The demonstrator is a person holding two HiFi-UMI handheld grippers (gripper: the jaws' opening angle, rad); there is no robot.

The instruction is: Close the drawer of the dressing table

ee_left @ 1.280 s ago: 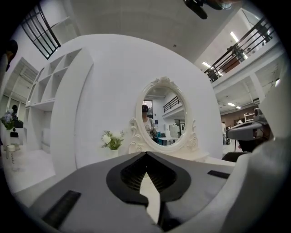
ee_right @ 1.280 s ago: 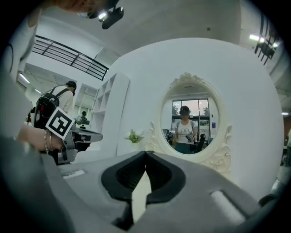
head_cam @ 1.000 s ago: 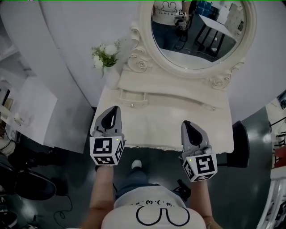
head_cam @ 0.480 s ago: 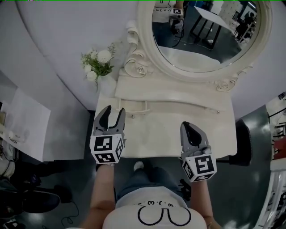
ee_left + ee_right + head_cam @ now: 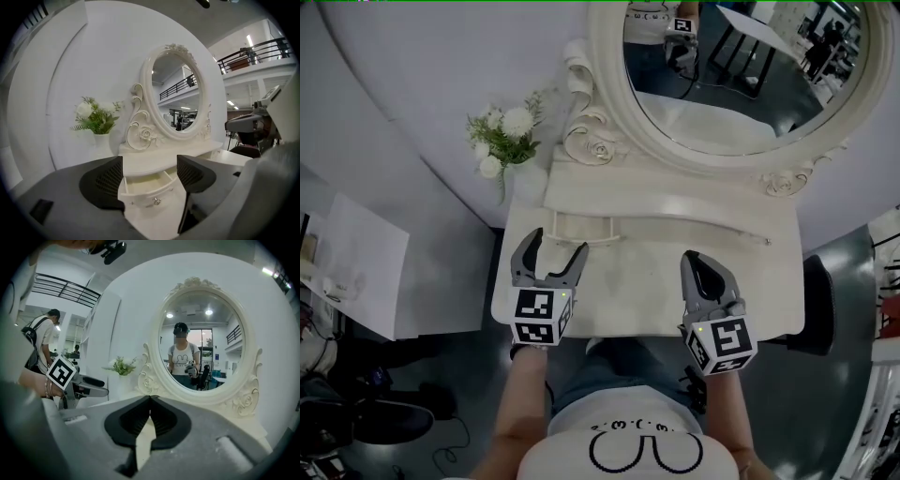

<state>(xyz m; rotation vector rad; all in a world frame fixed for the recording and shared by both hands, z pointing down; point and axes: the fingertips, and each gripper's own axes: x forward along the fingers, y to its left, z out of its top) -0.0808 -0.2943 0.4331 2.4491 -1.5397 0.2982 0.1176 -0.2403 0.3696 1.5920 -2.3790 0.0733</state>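
The white dressing table [image 5: 647, 281] carries an oval mirror [image 5: 741, 75]. Its small left drawer [image 5: 581, 228] stands pulled out. In the left gripper view the drawer [image 5: 147, 190], with its metal knob [image 5: 156, 201], shows just ahead through the gap between the jaws. My left gripper [image 5: 558, 246] hovers over the table's front left; its jaws have just been opening and stand wide, with nothing pressed between the pads [image 5: 105, 183]. My right gripper [image 5: 694, 261] is shut and empty over the front right of the table top, its tips meeting [image 5: 150, 400] in the right gripper view.
A white vase of flowers [image 5: 502, 141] stands at the table's back left corner. A black stool [image 5: 818, 300] is at the table's right. A white side unit [image 5: 356, 262] stands on the left. The person's legs are below the table's front edge.
The left jaws went from shut to wide open. Both grippers moved forward over the table top, the left one closer to the open drawer.
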